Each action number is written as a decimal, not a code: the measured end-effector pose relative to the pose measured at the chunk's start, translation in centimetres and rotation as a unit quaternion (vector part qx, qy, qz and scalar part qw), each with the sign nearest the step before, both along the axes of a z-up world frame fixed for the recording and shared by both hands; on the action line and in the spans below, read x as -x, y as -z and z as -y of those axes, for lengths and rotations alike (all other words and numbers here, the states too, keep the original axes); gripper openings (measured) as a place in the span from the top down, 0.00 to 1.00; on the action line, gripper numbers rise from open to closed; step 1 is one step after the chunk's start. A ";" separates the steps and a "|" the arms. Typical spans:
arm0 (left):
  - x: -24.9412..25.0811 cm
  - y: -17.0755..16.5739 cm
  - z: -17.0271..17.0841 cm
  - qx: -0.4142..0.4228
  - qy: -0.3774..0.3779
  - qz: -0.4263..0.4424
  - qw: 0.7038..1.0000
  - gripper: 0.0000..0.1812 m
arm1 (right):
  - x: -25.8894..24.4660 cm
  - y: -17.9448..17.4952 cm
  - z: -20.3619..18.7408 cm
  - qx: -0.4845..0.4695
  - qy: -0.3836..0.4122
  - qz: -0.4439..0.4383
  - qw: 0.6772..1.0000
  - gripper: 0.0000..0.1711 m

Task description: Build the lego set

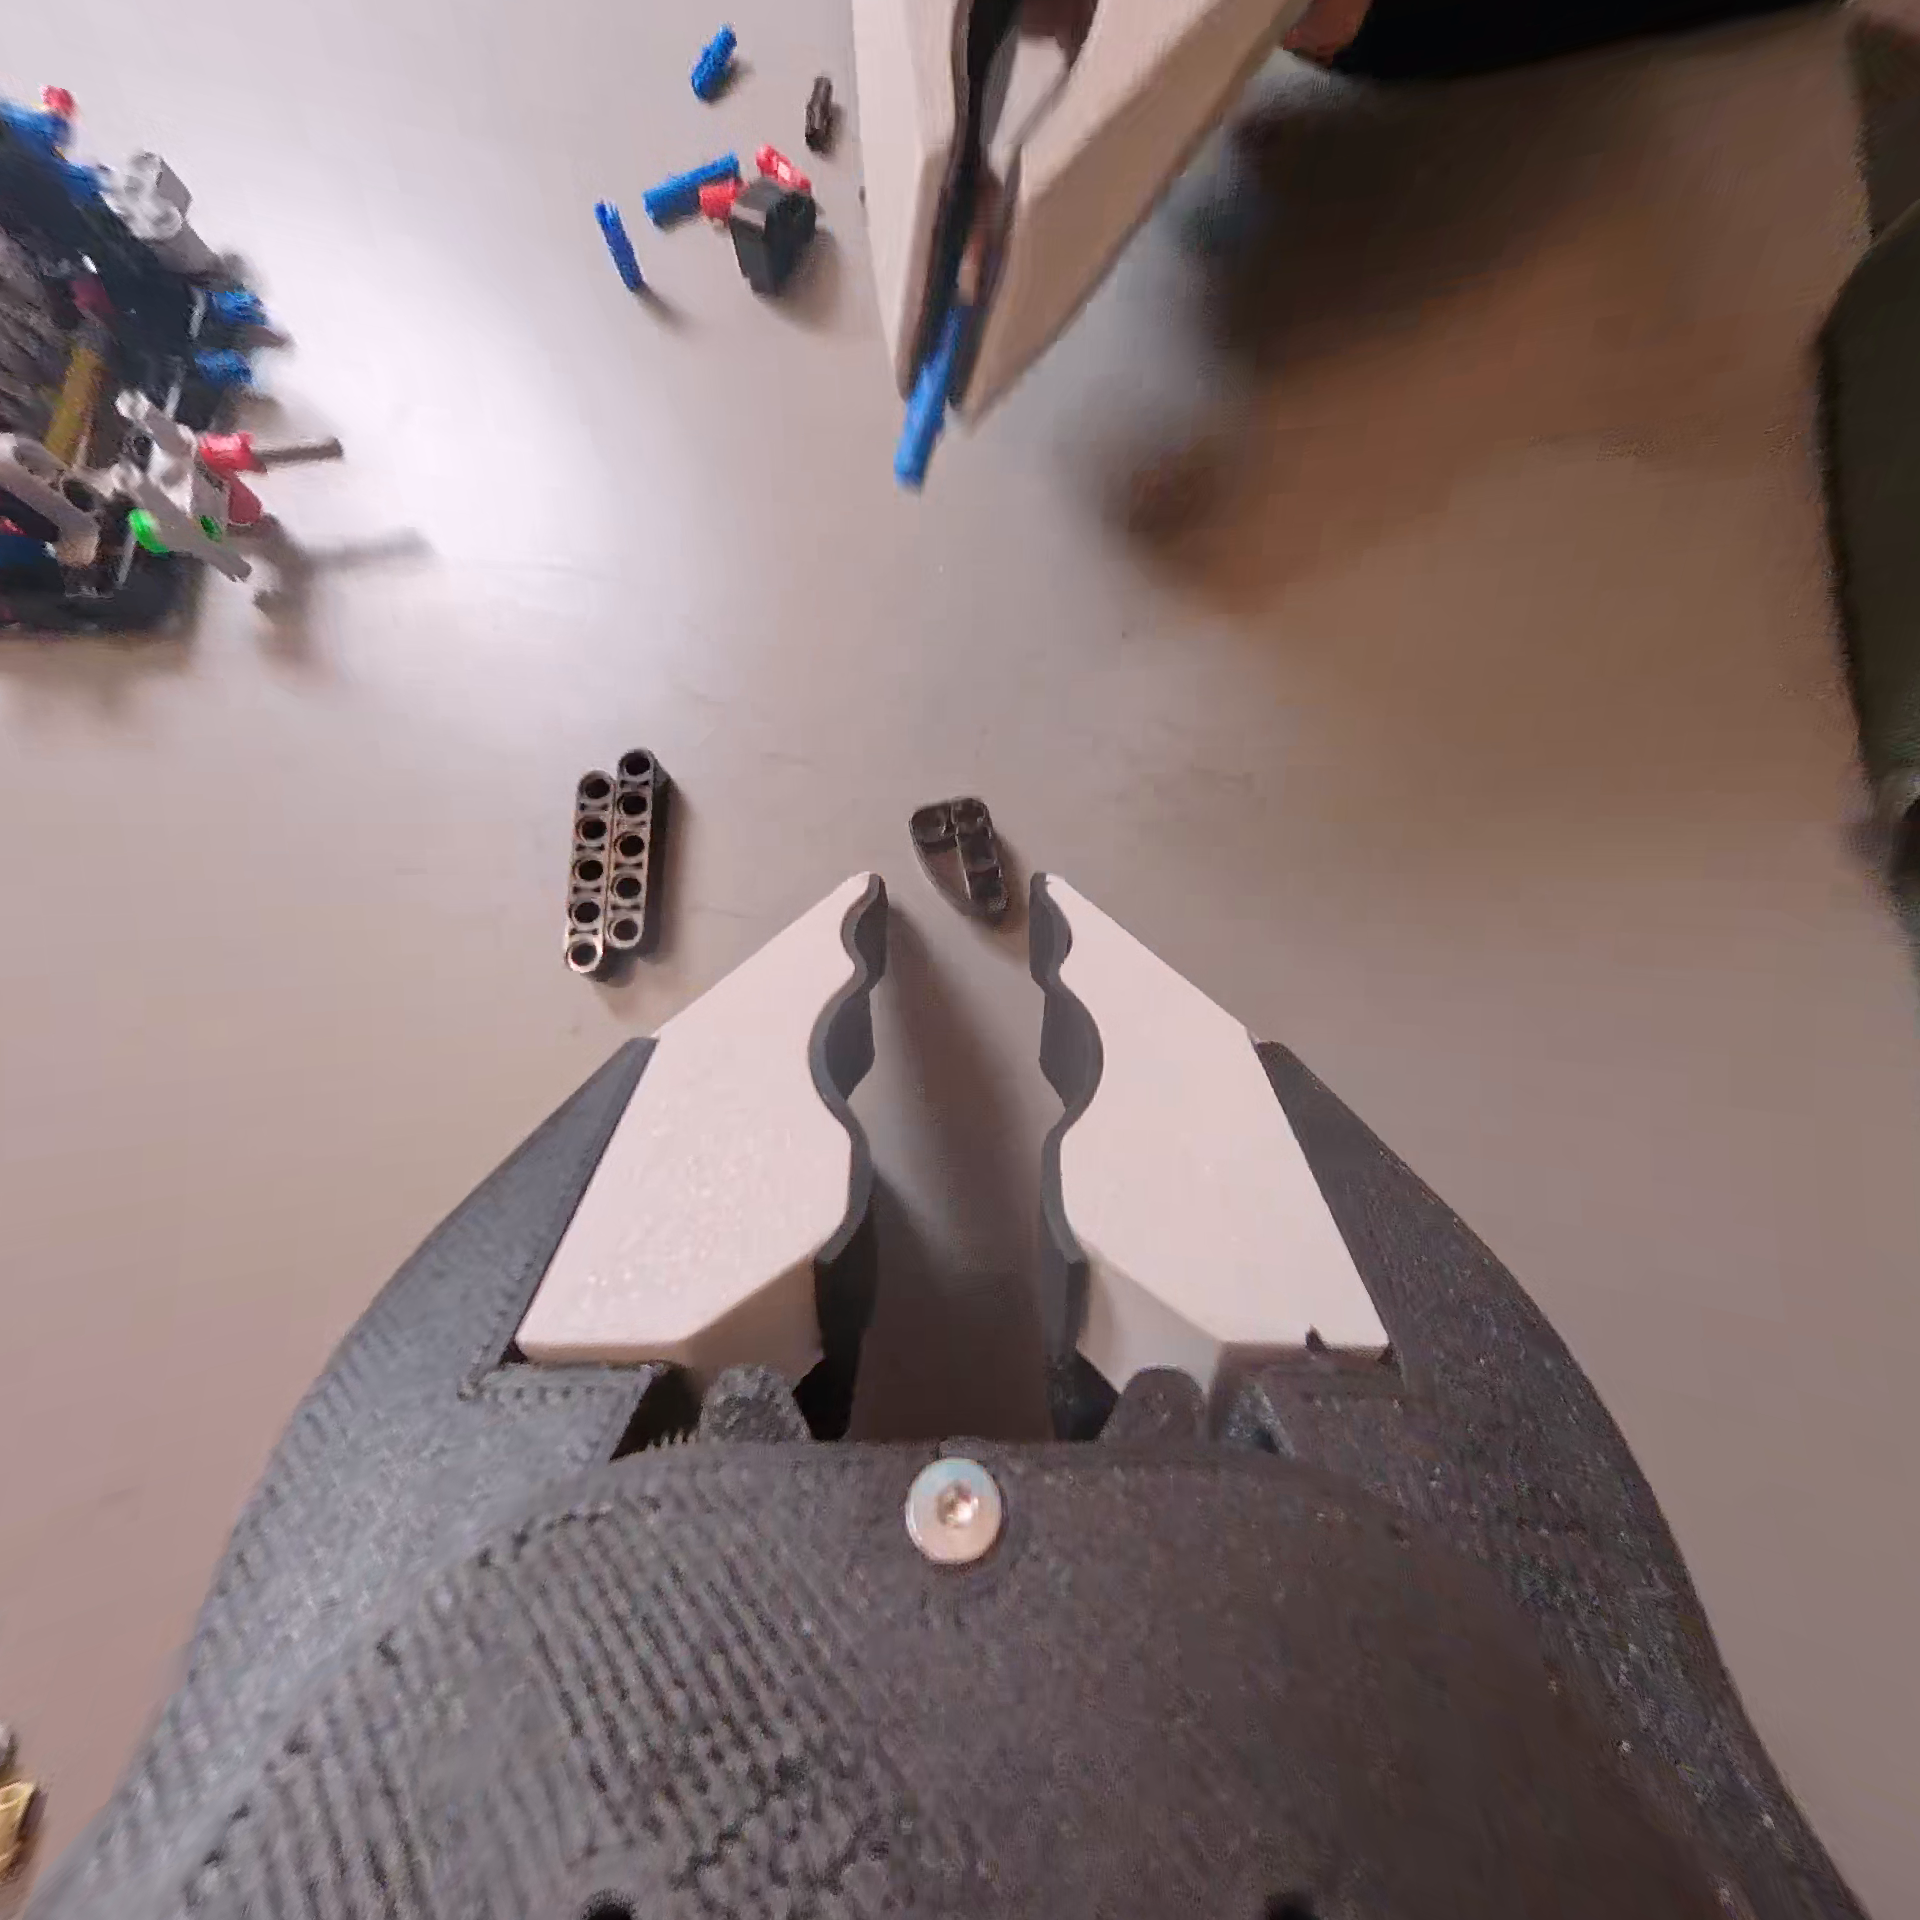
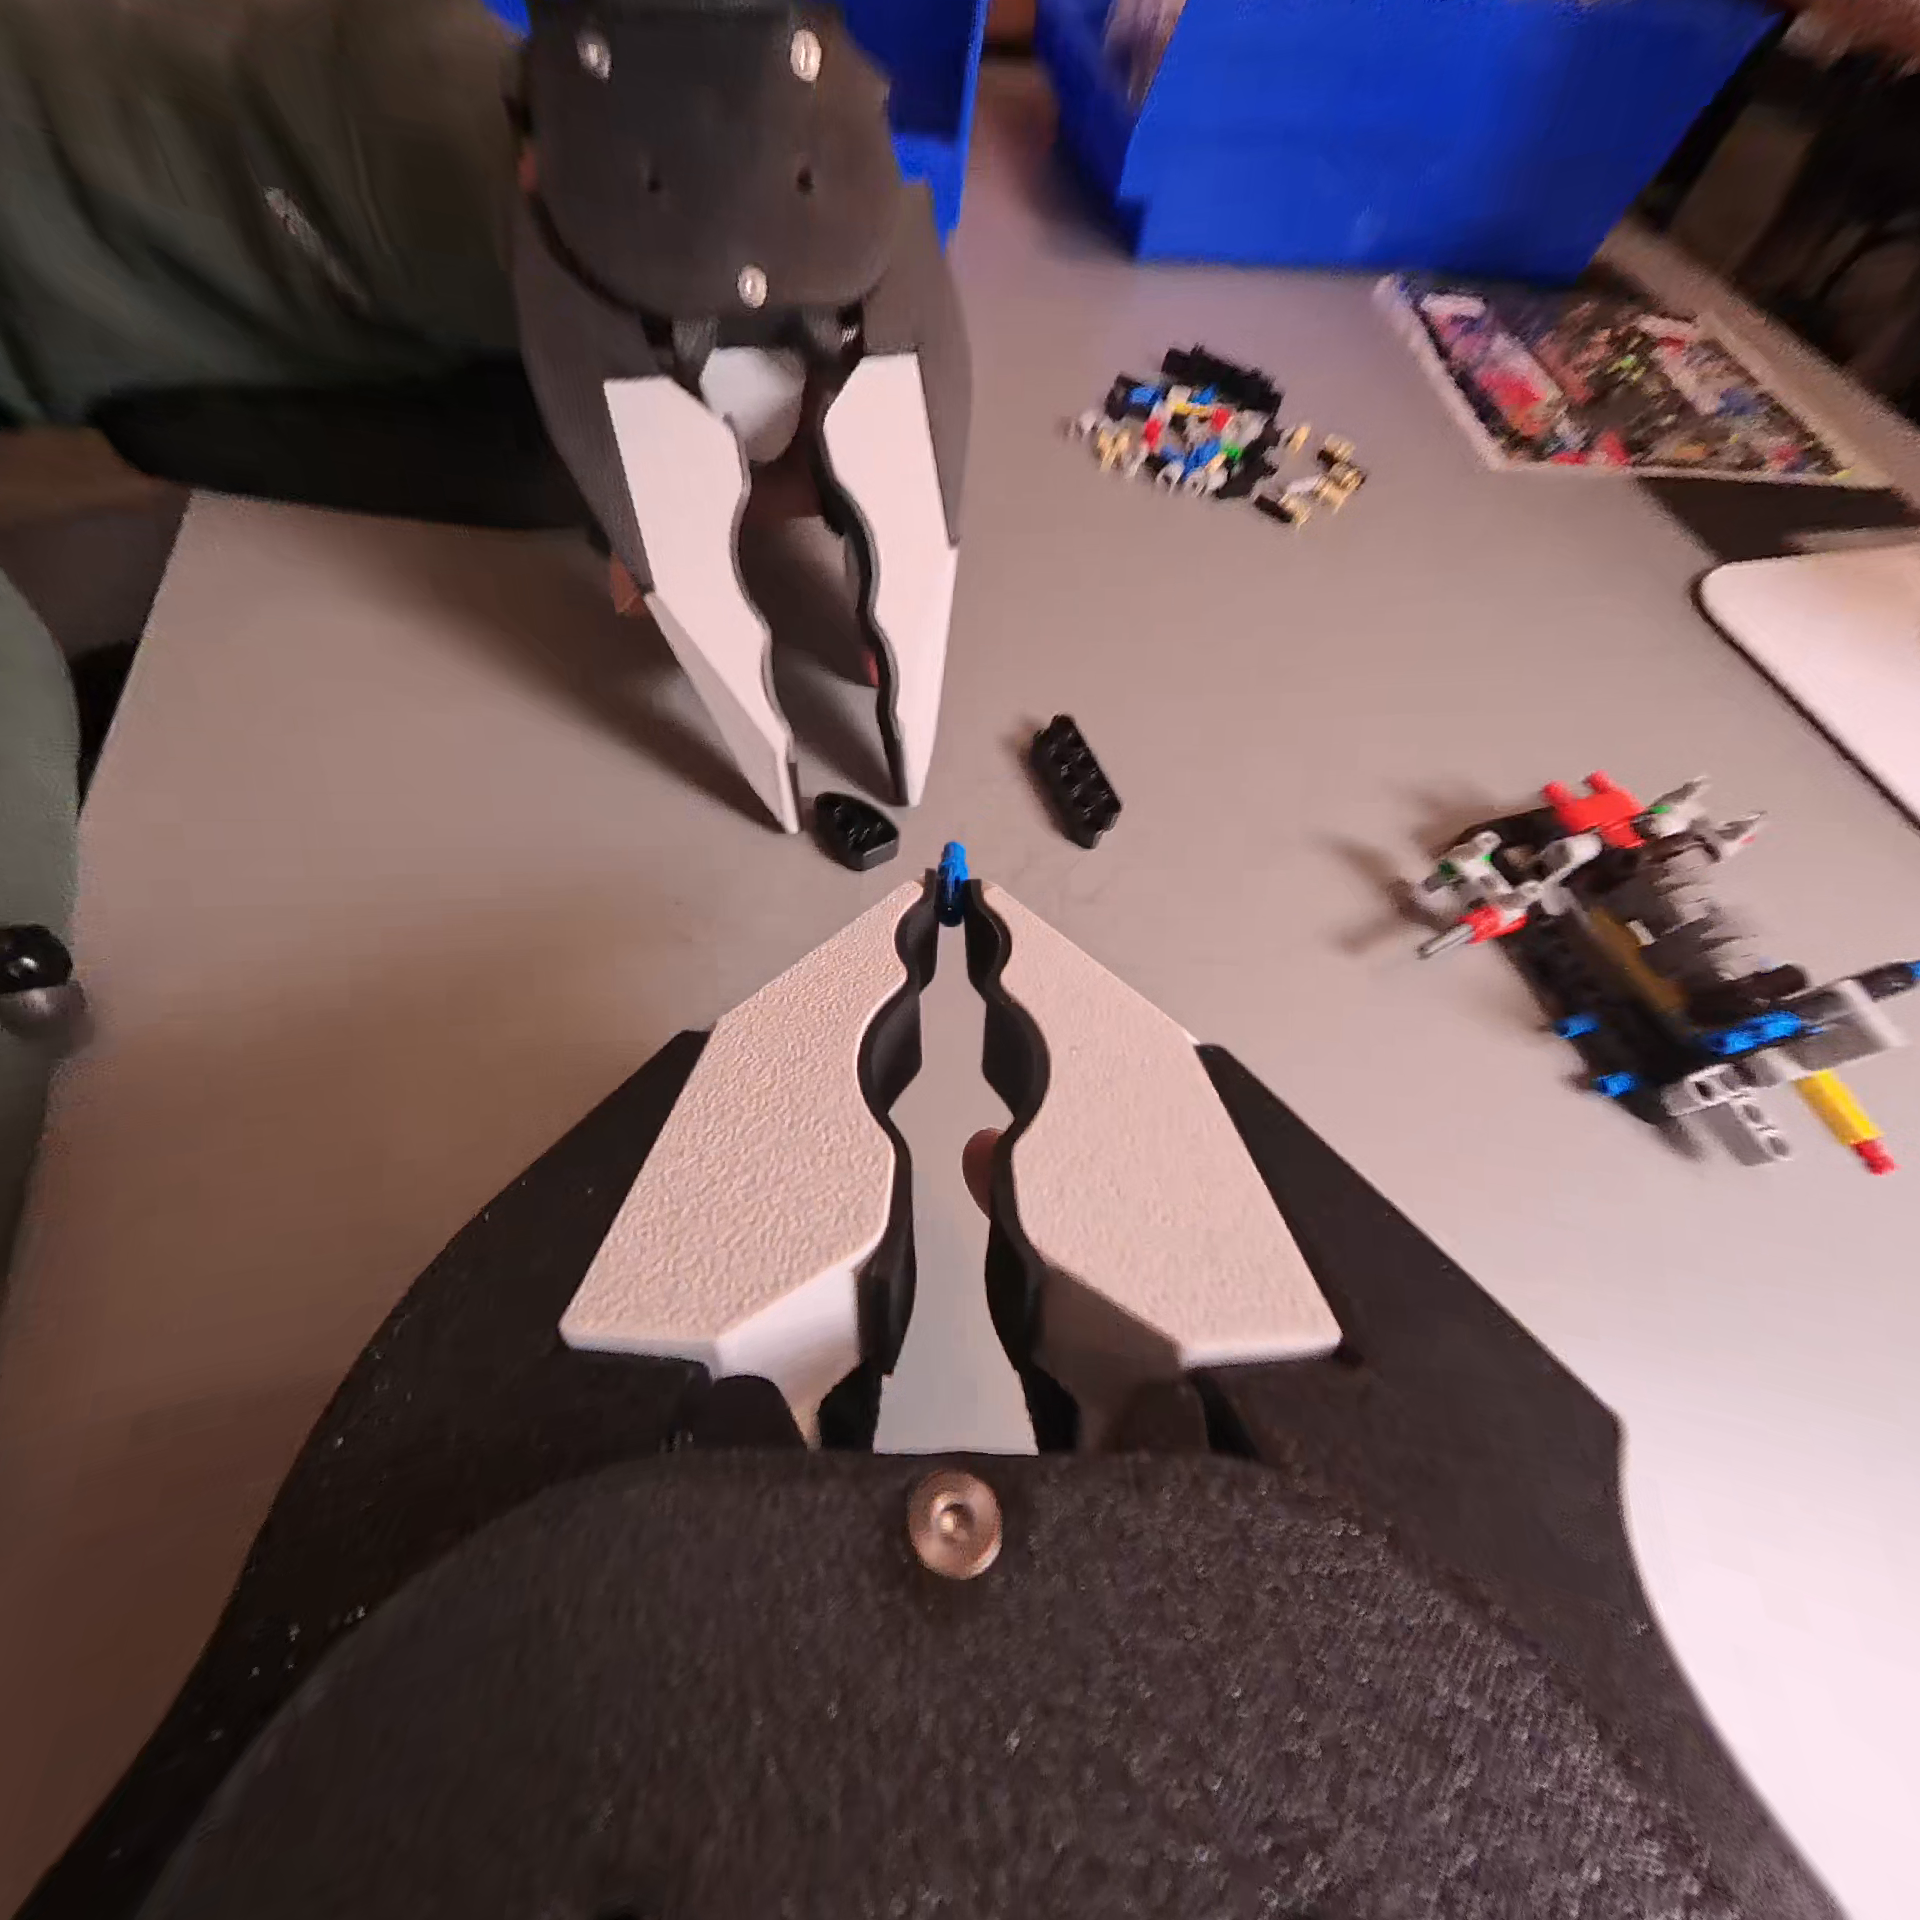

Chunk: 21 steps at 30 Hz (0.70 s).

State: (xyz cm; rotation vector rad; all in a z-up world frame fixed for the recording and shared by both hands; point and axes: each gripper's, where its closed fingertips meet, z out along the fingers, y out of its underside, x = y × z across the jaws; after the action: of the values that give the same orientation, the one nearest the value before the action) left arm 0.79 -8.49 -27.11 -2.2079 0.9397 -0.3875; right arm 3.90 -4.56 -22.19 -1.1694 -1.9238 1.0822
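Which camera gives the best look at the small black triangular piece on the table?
The left wrist view: the black triangular piece lies sharp just ahead of the open left gripper, its holes visible. In the right wrist view the same piece is smaller and farther off, at the left gripper's tips.

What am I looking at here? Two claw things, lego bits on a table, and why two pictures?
No robot: a person holds a two-finger gripper in each hand, each with its own camera looking along the fingers. One picture is from the left gripper, which is open and empty, its tips down by a small black triangular piece on the grey table. The other is from the right gripper, shut on a small blue pin; the left gripper faces it. Also on the table: a pair of black beams with holes, a half-built lego model, a pile of loose parts and a colourful booklet.
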 end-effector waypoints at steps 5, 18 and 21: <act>-0.5 0.0 -0.6 -0.022 0.002 -0.020 1.000 0.94 | 0.1 1.4 1.3 -0.006 -0.013 0.039 0.999 0.99; -2.4 -5.1 -1.1 -0.105 0.015 0.102 0.989 0.95 | 0.3 0.8 2.6 0.011 -0.028 0.027 0.999 0.99; -2.5 -5.6 -1.2 -0.111 0.016 0.120 0.986 0.95 | 0.3 0.6 2.5 0.017 -0.028 0.022 0.999 0.99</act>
State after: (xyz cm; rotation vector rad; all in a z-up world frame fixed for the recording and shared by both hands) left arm 3.31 -7.28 -21.56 -1.8977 0.8430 -0.5251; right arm 3.60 -7.11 -22.80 -1.1728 -1.9906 1.1317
